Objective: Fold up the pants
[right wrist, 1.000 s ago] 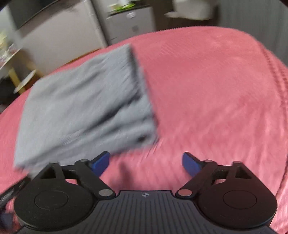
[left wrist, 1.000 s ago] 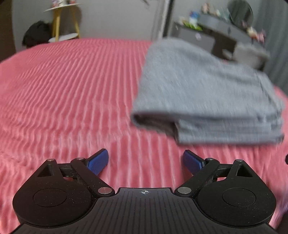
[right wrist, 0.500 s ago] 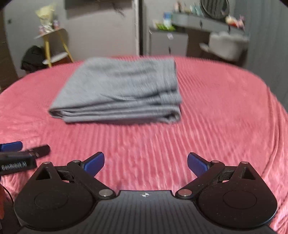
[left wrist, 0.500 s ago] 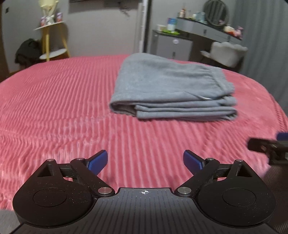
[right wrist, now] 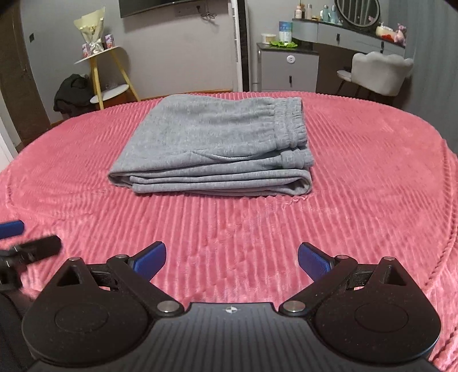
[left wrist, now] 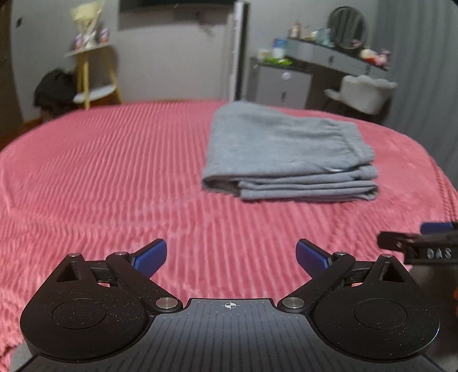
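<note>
The grey pants (left wrist: 286, 151) lie folded in a flat stack on the pink ribbed bedspread (left wrist: 114, 177), waistband to the right. They also show in the right wrist view (right wrist: 217, 148), at the middle of the bed. My left gripper (left wrist: 231, 254) is open and empty, well short of the pants. My right gripper (right wrist: 232, 257) is open and empty, also well back from them. Each gripper's tip shows at the edge of the other's view: the right one (left wrist: 429, 243) and the left one (right wrist: 25, 243).
Beyond the bed stand a yellow-legged side table (right wrist: 106, 74), a grey cabinet (right wrist: 289, 68), a dressing table with a round mirror (right wrist: 357, 25) and a white chair (right wrist: 380, 74). A dark bag (right wrist: 71, 91) lies on the floor at the left.
Both grippers have pulled back from the pants, which now lie farther away and sit still. Both grippers stay open.
</note>
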A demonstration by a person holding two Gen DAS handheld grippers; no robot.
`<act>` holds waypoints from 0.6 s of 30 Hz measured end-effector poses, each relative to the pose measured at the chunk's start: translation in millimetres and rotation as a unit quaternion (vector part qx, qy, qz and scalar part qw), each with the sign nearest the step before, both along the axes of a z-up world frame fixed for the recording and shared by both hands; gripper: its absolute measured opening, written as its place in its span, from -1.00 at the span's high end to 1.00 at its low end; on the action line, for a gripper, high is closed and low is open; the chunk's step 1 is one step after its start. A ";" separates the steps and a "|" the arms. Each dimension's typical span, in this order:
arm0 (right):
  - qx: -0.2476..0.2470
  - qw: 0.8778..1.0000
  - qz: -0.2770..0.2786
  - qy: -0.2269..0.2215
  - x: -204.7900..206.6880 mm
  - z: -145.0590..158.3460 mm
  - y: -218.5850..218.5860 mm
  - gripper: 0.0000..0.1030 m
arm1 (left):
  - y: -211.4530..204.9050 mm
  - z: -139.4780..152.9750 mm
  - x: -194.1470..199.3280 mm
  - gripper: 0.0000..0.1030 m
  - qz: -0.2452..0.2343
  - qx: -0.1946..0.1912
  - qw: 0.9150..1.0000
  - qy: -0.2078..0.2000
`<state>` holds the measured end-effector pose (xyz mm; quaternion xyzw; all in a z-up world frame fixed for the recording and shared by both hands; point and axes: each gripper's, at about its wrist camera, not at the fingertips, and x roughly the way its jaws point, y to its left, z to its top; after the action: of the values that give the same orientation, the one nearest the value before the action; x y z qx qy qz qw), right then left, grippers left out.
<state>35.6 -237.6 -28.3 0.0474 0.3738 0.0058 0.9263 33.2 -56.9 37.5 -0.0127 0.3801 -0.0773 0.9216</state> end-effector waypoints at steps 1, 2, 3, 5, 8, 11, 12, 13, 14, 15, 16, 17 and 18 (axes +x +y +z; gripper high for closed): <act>0.001 1.000 -0.002 0.003 1.8 -3.2 -0.9 -0.92 | 0.3 -2.5 5.2 -0.95 0.000 -0.004 1.000 0.012; 0.004 1.000 -0.003 0.006 3.9 -6.4 -2.7 -0.92 | -0.7 -6.1 12.2 -0.95 -0.003 -0.008 1.000 0.026; 0.010 1.000 -0.004 0.014 7.1 -10.6 -4.7 -0.92 | -1.8 -9.2 17.6 -0.95 -0.006 -0.008 0.999 0.037; 0.017 0.999 -0.011 0.024 11.5 -16.7 -8.0 -0.92 | -6.9 -15.4 25.0 -0.95 -0.012 0.000 0.999 0.047; 0.025 0.999 -0.018 0.030 17.5 -23.4 -13.1 -0.92 | -17.1 -25.2 37.5 -0.95 -0.027 0.018 0.998 0.054; 0.026 0.999 -0.034 0.025 23.2 -27.9 -17.2 -0.92 | -23.6 -33.0 48.1 -0.95 -0.026 0.020 0.998 0.056; 0.023 0.999 -0.037 0.022 25.5 -28.9 -18.0 -0.92 | -24.4 -34.5 51.2 -0.95 -0.023 0.018 0.998 0.055; 0.021 0.999 -0.041 0.019 28.1 -30.0 -19.0 -0.92 | -26.0 -35.0 53.6 -0.95 -0.020 0.016 0.998 0.052; 0.019 0.999 -0.047 0.013 30.2 -31.1 -19.5 -0.92 | -26.8 -35.9 57.0 -0.95 -0.017 0.015 0.999 0.046; 0.017 0.998 -0.053 0.007 32.3 -31.5 -20.1 -0.92 | -27.6 -36.5 58.6 -0.95 -0.016 0.017 0.999 0.038; 0.017 0.998 -0.055 0.004 35.1 -31.4 -21.4 -0.92 | -29.0 -37.2 60.0 -0.95 -0.015 0.022 0.999 0.026; 0.017 0.998 -0.057 -0.002 36.9 -31.4 -22.1 -0.92 | -30.5 -37.6 61.3 -0.95 -0.015 0.028 0.999 0.016; 0.018 0.998 -0.057 -0.008 38.6 -31.5 -22.8 -0.92 | -31.6 -37.8 63.3 -0.95 -0.016 0.035 0.999 0.007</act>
<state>74.2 -260.4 -59.8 0.0853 0.3632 -0.0403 0.9269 96.6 -88.5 -0.3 0.0246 0.3895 -0.0786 0.9174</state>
